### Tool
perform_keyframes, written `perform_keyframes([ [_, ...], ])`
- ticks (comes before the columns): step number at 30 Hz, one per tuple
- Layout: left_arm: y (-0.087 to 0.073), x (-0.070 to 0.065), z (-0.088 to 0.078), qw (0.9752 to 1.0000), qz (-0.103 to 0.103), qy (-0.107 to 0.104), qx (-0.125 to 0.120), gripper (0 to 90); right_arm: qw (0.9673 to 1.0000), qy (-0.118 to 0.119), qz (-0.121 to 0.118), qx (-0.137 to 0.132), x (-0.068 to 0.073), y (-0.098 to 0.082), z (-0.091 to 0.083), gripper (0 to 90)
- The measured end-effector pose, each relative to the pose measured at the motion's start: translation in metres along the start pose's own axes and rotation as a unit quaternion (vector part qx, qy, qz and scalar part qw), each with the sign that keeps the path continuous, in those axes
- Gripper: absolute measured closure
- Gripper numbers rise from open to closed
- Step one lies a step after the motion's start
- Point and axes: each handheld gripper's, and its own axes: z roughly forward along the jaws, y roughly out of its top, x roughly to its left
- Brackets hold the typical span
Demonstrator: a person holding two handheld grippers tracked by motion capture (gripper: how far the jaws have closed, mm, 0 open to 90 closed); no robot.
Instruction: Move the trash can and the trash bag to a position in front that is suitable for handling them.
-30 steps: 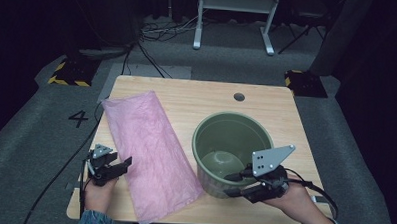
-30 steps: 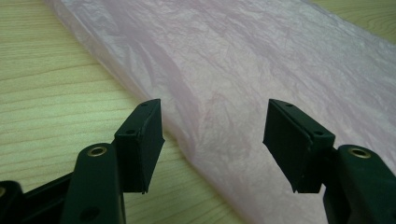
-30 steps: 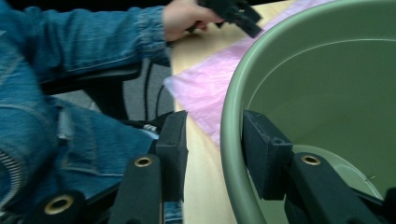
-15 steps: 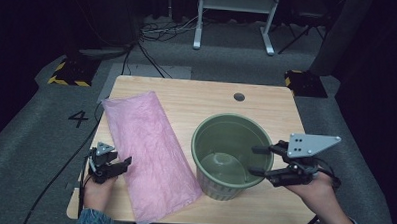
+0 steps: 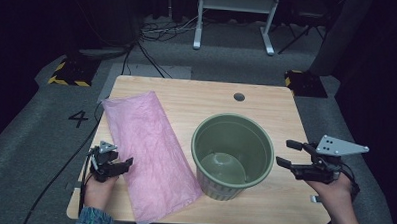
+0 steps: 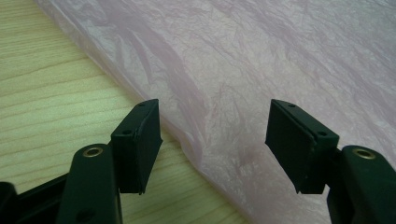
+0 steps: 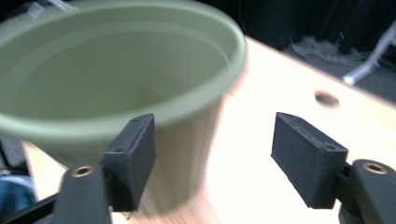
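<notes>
A crinkled pink plastic bag (image 5: pixel 147 155) lies flat on the left half of the wooden table (image 5: pixel 267 102). My left gripper (image 5: pixel 124 165) rests at its left edge, open, and the bag's edge (image 6: pixel 219 154) runs between the jaws without the pads touching it. A green bucket (image 5: pixel 232 153) stands upright right of the middle, with nothing inside. My right gripper (image 5: pixel 284 152) hovers just right of the bucket, apart from it. Its jaws have just been opening and nothing is between them. In the right gripper view the bucket wall (image 7: pixel 116 70) rises close ahead of the right gripper (image 7: pixel 215 149).
A round cable hole (image 5: pixel 239 97) sits near the table's far edge and also shows as a round cable hole (image 7: pixel 326 99) in the right gripper view. Bare wood lies between bucket and right edge. Cables, a yellow-black floor block (image 5: pixel 68 73) and a white stand (image 5: pixel 235 18) are beyond the table.
My right gripper has left the bucket's front right rim, swung out to the right of it and opened its jaws. The left gripper, bag and bucket stay put.
</notes>
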Motion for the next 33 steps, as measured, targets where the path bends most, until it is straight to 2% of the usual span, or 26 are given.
perform_keyframes([
  [1,0.000,0.000,0.000,1.0000,0.000,0.003,0.002,35.6,0.9998,-0.007,0.012,0.011,-0.005,-0.014,0.005,29.0],
  [4,0.002,-0.001,0.003,0.9995,0.016,0.022,0.015,35.1,0.9988,-0.013,0.031,0.036,-0.011,-0.041,0.016,29.3],
  [9,0.005,0.000,0.007,0.9995,0.021,0.012,0.022,34.9,0.9952,-0.034,0.049,0.078,-0.019,-0.078,0.033,28.6],
  [12,0.005,0.000,0.009,0.9995,0.021,0.012,0.022,34.1,0.9916,-0.050,0.057,0.105,-0.024,-0.099,0.042,28.4],
  [16,0.006,0.000,0.010,0.9995,0.018,0.014,0.022,33.6,0.9847,-0.070,0.074,0.142,-0.030,-0.118,0.052,27.7],
  [19,0.006,-0.002,0.011,0.9991,0.029,0.021,0.024,33.3,0.9811,-0.076,0.077,0.160,-0.033,-0.130,0.061,27.5],
  [21,0.005,-0.004,0.011,0.9985,0.039,0.029,0.023,33.1,0.9809,-0.074,0.077,0.163,-0.035,-0.135,0.065,27.2],
  [24,0.004,-0.004,0.012,0.9986,0.041,0.029,0.019,32.1,0.9829,-0.072,0.078,0.151,-0.038,-0.139,0.067,25.5],
  [26,0.002,-0.004,0.012,0.9987,0.041,0.029,0.011,30.5,0.9850,-0.076,0.063,0.142,-0.037,-0.141,0.069,24.1],
  [28,0.000,-0.003,0.013,0.9988,0.041,0.026,0.001,29.0,0.9876,-0.071,0.060,0.127,-0.037,-0.144,0.070,22.3],
  [30,-0.001,-0.002,0.014,0.9988,0.045,0.022,-0.003,27.7,0.9876,-0.071,0.059,0.127,-0.038,-0.144,0.070,22.0],
  [33,-0.004,-0.002,0.016,0.9983,0.054,0.014,-0.013,19.1,0.9875,-0.072,0.058,0.128,-0.037,-0.144,0.070,21.8],
])
